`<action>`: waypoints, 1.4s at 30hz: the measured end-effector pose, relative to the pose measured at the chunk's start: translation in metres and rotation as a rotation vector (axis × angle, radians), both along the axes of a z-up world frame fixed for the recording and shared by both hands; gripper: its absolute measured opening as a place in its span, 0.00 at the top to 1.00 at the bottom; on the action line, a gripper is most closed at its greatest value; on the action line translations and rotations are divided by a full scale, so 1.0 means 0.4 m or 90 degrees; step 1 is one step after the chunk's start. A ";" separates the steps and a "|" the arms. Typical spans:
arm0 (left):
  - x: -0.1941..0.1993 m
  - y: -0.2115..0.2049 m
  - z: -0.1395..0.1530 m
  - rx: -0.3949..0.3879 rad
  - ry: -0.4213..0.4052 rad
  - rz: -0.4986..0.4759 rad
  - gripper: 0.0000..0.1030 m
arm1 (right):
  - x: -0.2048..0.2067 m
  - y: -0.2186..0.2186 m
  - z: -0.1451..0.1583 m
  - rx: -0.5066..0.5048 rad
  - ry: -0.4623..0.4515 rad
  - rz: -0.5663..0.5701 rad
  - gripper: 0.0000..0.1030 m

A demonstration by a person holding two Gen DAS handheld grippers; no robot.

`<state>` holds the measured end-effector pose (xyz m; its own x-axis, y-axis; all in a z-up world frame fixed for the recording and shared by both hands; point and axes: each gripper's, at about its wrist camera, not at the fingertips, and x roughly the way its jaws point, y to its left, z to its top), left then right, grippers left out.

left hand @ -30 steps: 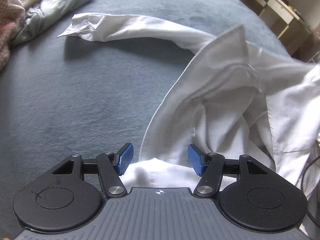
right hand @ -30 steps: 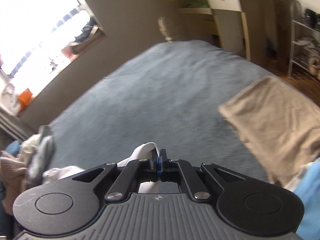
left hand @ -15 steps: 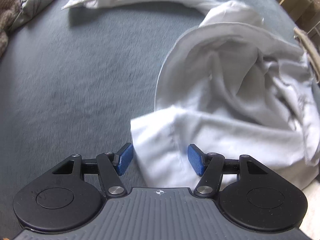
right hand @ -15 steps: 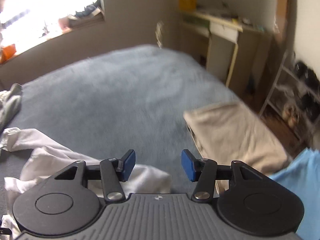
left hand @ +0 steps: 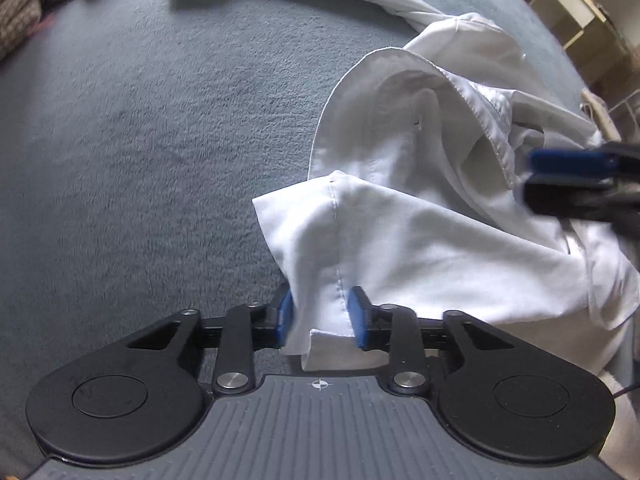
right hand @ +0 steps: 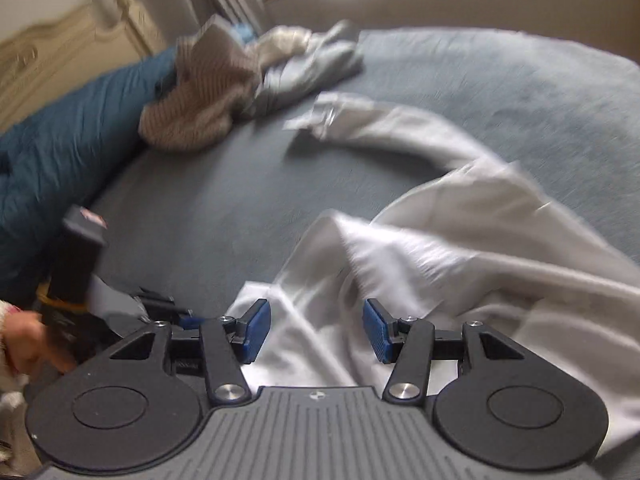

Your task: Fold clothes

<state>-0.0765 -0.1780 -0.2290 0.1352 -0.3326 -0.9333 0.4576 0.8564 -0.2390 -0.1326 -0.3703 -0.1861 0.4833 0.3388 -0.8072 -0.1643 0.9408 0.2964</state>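
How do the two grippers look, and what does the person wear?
Both the left gripper and the right gripper have blue ribbed pads on black linkage arms with silver pivot screws, two round black discs, and a grey ribbed body with a small crosshair mark. A pale knitted cuff shows at the picture's edge.

Shirt (left hand: 420, 216) lies crumpled on the bed cover (left hand: 140, 140), one sleeve (right hand: 400, 128) stretched away from the bunched body. Heap of clothes (right hand: 224, 84) sits beyond the sleeve end, against the pillow (right hand: 68, 140). Left gripper (left hand: 320, 316) at the shirt's near corner, cloth between its closing jaws. Right gripper (right hand: 316, 330) over the shirt's body.
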 end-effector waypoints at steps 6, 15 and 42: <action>-0.034 0.056 -0.001 -0.006 0.054 -0.001 0.89 | 0.045 0.098 -0.152 -0.055 0.109 0.010 0.59; -0.068 0.125 0.051 -0.019 0.134 -0.097 0.79 | -0.032 0.141 -0.191 0.018 0.236 0.114 0.88; -0.110 0.033 -0.069 -0.063 0.228 -0.022 0.69 | -0.199 0.039 -0.031 0.081 0.213 0.169 0.61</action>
<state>-0.1204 -0.1648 -0.2564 -0.2074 -0.4221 -0.8825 0.3579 0.8068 -0.4700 -0.2123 -0.3547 -0.1986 0.0852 0.5226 -0.8483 -0.2714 0.8314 0.4849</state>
